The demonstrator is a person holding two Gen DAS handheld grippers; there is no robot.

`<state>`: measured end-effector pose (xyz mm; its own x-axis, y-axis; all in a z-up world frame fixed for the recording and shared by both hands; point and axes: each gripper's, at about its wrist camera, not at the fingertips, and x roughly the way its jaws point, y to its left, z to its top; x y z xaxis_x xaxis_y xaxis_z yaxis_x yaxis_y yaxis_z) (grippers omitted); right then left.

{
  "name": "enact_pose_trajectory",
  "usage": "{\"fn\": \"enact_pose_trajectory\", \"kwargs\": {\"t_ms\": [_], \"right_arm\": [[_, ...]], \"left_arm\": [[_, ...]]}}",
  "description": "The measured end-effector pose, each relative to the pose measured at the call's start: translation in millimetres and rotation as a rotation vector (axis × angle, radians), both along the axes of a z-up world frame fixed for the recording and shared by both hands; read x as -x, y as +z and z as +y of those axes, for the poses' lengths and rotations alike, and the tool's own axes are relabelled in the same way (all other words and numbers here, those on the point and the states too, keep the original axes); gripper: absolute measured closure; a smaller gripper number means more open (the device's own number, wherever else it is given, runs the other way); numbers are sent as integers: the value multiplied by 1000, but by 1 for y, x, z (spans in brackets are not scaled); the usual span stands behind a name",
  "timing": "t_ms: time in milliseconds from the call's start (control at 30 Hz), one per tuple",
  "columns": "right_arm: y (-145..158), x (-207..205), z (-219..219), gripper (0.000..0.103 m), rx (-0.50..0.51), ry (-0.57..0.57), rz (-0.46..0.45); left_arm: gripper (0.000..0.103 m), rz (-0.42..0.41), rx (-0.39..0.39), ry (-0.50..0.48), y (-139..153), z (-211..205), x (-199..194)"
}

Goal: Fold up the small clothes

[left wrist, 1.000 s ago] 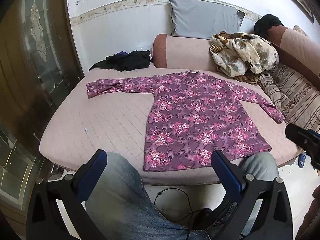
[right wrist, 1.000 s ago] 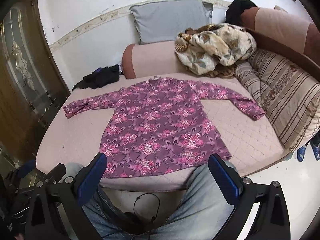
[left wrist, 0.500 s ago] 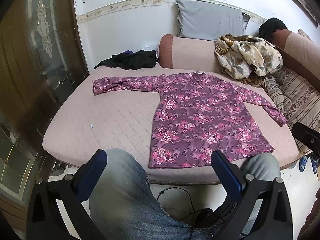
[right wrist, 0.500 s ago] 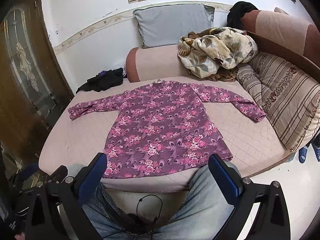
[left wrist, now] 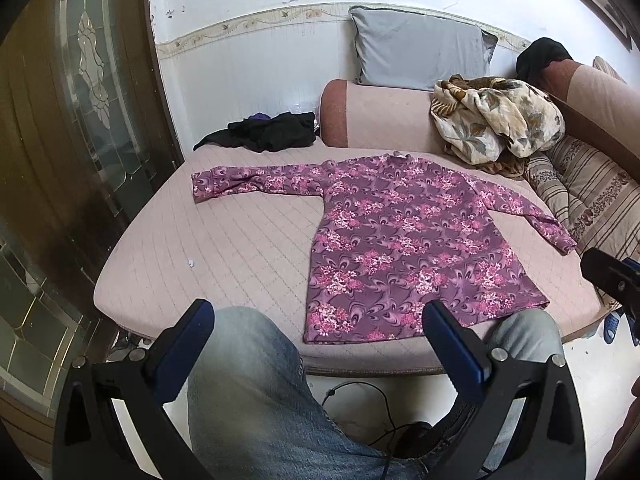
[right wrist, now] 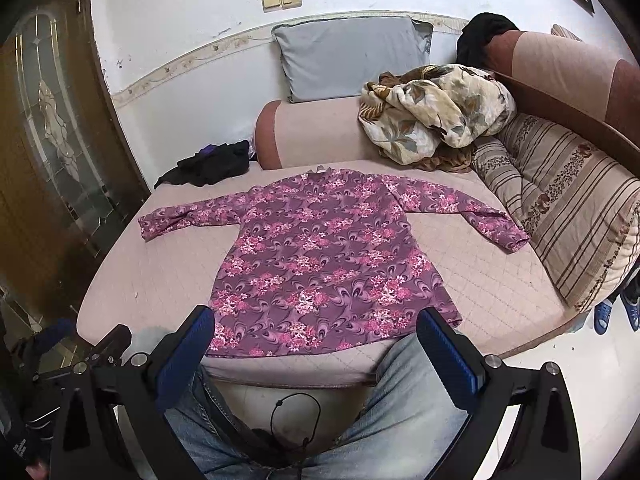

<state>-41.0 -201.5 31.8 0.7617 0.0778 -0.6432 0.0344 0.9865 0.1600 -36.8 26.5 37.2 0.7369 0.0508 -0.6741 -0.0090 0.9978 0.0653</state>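
Observation:
A purple long-sleeved dress with pink flowers (left wrist: 408, 236) lies flat on the pink quilted bed (left wrist: 224, 248), both sleeves spread out, hem toward me. It also shows in the right wrist view (right wrist: 320, 256). My left gripper (left wrist: 316, 344) is open and empty, held above my knees in front of the bed edge, short of the hem. My right gripper (right wrist: 316, 344) is open and empty, also held back above my legs, facing the hem.
A black garment pile (left wrist: 268, 132) lies at the bed's back left. A grey pillow (left wrist: 420, 56), a floral blanket (left wrist: 496, 120) and a striped cushion (right wrist: 568, 208) are at the back and right. A glass-panelled door (left wrist: 80, 120) stands left. A cable (left wrist: 360, 400) lies on the floor.
Both grippers have tilted up and shifted slightly left, so the dress sits lower and further right in view. Both stay open; the dress has not moved.

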Motion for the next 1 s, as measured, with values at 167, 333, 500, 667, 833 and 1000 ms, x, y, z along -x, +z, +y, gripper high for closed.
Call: {"fn": "enact_pose_trajectory", "kwargs": {"t_ms": [167, 333, 500, 667, 833, 1000], "right_arm": [[-3, 0, 0, 0, -11, 3, 10], [-4, 1, 0, 0, -14, 3, 11], [-4, 1, 1, 0, -16, 6, 11], [-3, -1, 7, 0, -9, 14, 10], [-5, -10, 9, 0, -21, 16, 22], [-10, -39, 16, 1, -26, 42, 39]], "left_arm": [[0, 7, 3, 2, -2, 1, 0], [0, 5, 2, 0, -3, 1, 1], [0, 7, 4, 2, -3, 1, 1], [0, 13, 9, 10, -5, 4, 0], [0, 45, 49, 11, -13, 15, -14], [0, 120, 174, 40, -27, 49, -53]]}}
